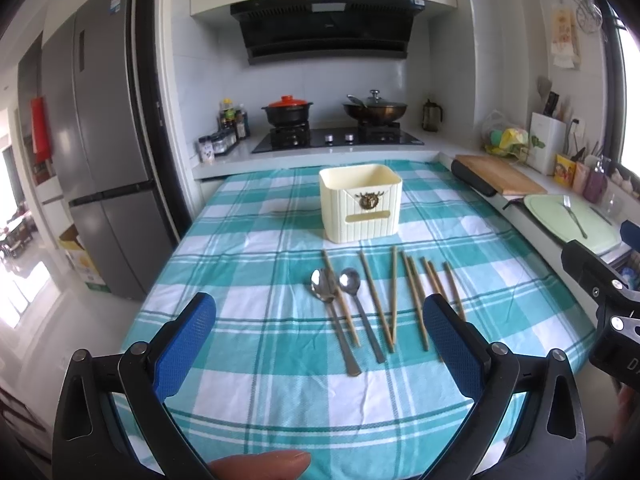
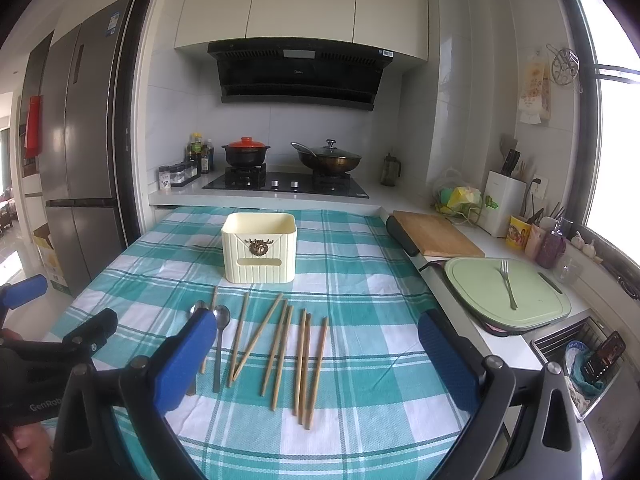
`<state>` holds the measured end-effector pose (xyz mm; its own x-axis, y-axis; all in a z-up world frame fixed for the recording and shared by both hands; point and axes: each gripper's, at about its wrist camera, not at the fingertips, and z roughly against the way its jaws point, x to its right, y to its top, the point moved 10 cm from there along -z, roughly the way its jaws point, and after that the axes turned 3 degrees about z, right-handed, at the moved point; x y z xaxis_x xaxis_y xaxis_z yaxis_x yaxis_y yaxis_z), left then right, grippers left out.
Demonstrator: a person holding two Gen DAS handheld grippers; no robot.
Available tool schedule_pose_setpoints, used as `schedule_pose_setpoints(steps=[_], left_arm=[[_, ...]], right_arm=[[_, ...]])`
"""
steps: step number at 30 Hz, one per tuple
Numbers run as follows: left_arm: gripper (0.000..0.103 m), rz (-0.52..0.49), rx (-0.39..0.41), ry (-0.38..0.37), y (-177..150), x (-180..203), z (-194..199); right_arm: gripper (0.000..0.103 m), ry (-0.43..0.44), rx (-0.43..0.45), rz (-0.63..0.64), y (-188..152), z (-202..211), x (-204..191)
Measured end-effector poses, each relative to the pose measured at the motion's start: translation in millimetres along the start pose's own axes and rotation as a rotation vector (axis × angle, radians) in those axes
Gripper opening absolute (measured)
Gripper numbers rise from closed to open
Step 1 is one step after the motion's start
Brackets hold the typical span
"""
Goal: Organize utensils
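Nothing picked up yet, by the look of it. Left gripper [image 1: 320, 336] and right gripper [image 2: 316, 360] both hovering at the near edge of the teal checked tablecloth [image 1: 248, 392], jaws spread wide, holding nothing. Wooden chopsticks [image 2: 280, 344] fanned out loosely just near of the cream ribbed holder [image 2: 259, 248], two steel spoons [image 1: 340, 300] on their left, one crossing a chopstick. Holder upright, open top, probably the drop spot. Slim round sticks, likely rolly. Stray fork [image 2: 507, 284] lying on the green board [image 2: 472, 292], far right.
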<state>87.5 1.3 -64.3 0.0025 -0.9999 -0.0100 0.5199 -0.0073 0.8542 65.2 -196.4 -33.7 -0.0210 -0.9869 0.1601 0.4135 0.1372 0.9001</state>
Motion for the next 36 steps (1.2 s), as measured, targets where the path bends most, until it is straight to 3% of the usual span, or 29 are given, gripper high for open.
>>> schedule_pose_setpoints(steps=[36], left_arm=[[0.103,-0.017,-0.033,0.004,-6,-1,-13]], right_arm=[[0.103,-0.002,-0.024,-0.003,-9,-16,0]])
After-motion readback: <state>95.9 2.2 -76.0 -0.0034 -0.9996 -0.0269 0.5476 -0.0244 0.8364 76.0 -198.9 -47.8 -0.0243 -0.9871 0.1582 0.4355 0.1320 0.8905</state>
